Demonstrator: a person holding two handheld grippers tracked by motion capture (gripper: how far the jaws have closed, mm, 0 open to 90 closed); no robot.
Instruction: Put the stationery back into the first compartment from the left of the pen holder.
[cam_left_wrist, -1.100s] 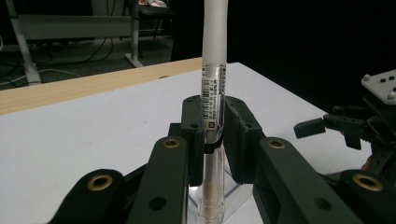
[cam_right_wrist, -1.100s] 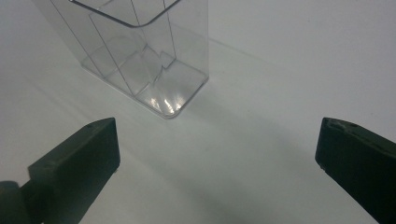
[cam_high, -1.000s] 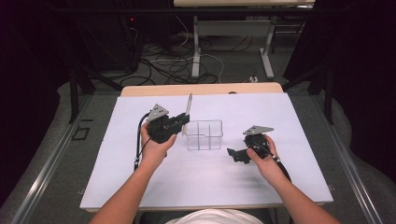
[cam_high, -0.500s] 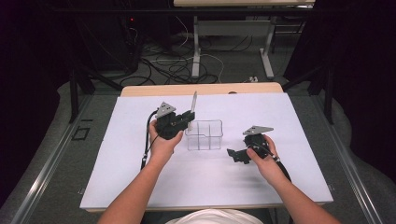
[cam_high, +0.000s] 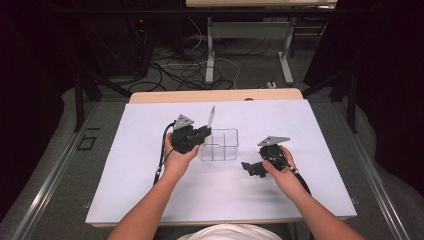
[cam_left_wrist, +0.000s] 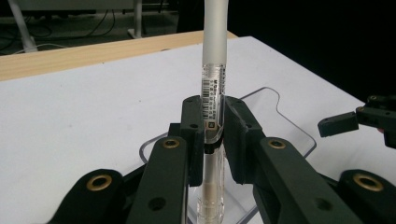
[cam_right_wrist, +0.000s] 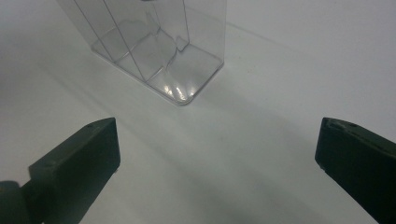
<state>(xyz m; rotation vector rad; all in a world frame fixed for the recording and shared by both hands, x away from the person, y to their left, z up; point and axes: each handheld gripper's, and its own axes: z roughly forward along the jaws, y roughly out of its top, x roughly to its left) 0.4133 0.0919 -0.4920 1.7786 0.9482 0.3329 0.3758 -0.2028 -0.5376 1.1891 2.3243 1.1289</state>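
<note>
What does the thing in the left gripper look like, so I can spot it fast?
On the white table cover, look left of the clear divided box standing near its middle. There the left gripper is shut on a pen held nearly upright over the box's left end. It is slim, with a clear barrel, a barcode label and a frosted white upper part.

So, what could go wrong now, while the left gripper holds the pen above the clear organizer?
1. The left gripper clamps the pen on its smooth clear barrel, so it might slip or tilt.
2. The pen's lower end is near the wall of the clear organizer; it could catch and push this light box.
3. The right gripper is open, apart from the box, so nothing steadies it.
</note>
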